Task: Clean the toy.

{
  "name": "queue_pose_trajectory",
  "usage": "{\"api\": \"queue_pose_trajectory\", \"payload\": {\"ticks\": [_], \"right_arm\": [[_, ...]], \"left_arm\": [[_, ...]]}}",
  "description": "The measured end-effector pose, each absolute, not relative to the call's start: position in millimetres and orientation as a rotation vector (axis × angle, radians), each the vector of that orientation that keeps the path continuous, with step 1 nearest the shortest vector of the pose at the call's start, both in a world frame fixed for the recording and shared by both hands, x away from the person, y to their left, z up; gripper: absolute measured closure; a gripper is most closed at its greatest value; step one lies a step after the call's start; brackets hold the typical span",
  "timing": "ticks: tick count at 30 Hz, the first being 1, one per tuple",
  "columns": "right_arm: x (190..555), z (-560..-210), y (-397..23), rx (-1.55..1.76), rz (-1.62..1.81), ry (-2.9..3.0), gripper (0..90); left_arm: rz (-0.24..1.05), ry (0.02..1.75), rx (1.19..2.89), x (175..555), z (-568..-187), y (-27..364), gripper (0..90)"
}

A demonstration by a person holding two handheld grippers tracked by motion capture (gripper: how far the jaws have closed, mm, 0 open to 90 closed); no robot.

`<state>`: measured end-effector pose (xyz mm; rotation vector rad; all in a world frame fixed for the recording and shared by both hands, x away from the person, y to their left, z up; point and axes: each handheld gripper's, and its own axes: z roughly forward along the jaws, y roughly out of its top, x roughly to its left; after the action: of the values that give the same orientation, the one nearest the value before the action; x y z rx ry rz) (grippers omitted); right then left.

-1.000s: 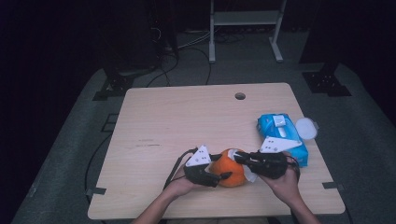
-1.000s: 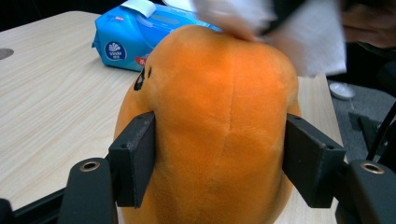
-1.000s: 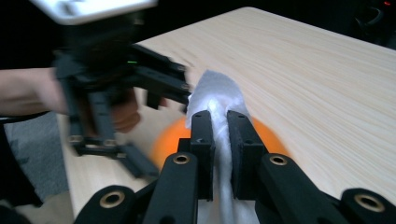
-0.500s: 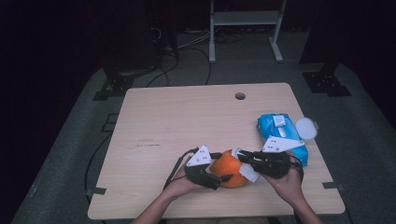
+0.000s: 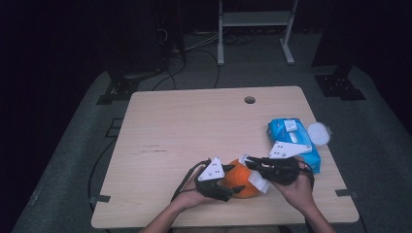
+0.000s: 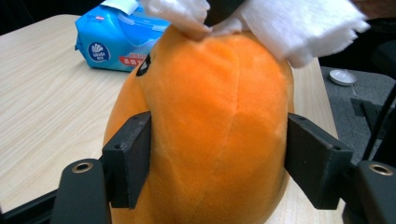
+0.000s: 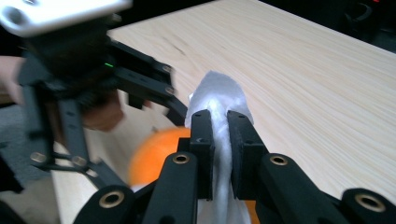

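An orange plush toy (image 5: 239,180) sits near the table's front edge. My left gripper (image 5: 234,178) straddles it. In the left gripper view its jaws have just been closing, and both pads (image 6: 126,158) press into the plush toy's (image 6: 215,116) sides. My right gripper (image 5: 248,161) comes in from the right, shut on a white wipe (image 5: 257,180) that drapes over the toy's top and right side. In the right gripper view the wipe (image 7: 217,95) is pinched between the jaws of my right gripper (image 7: 219,135), above the plush toy (image 7: 154,154).
A blue pack of wipes (image 5: 291,141) lies at the table's right edge, with a round white lid (image 5: 318,132) beside it. A small hole (image 5: 249,100) is in the table's far side. Dark floor, cables and a stand lie beyond the table (image 5: 194,126).
The white wipe now lies a little lower over the toy's right side. Both hands stay at the toy.
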<state>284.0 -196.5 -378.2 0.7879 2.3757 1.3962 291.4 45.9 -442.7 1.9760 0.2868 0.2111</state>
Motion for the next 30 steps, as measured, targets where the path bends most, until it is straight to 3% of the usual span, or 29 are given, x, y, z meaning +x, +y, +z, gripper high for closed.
{"api": "queue_pose_trajectory", "payload": {"ticks": [14,23,30], "right_arm": [[295,-383,-199,0.858,1.404,2.402,80.6],[293,-382,-211,0.902,1.455,2.409,80.9],[277,-377,-180,0.760,1.483,2.501,80.9]], "left_arm": [[0.255,0.166,2.029,282,-443,38,30.3],[0.216,0.269,2.002,290,-442,43,28.5],[0.201,0.361,1.978,294,-442,41,26.4]]}}
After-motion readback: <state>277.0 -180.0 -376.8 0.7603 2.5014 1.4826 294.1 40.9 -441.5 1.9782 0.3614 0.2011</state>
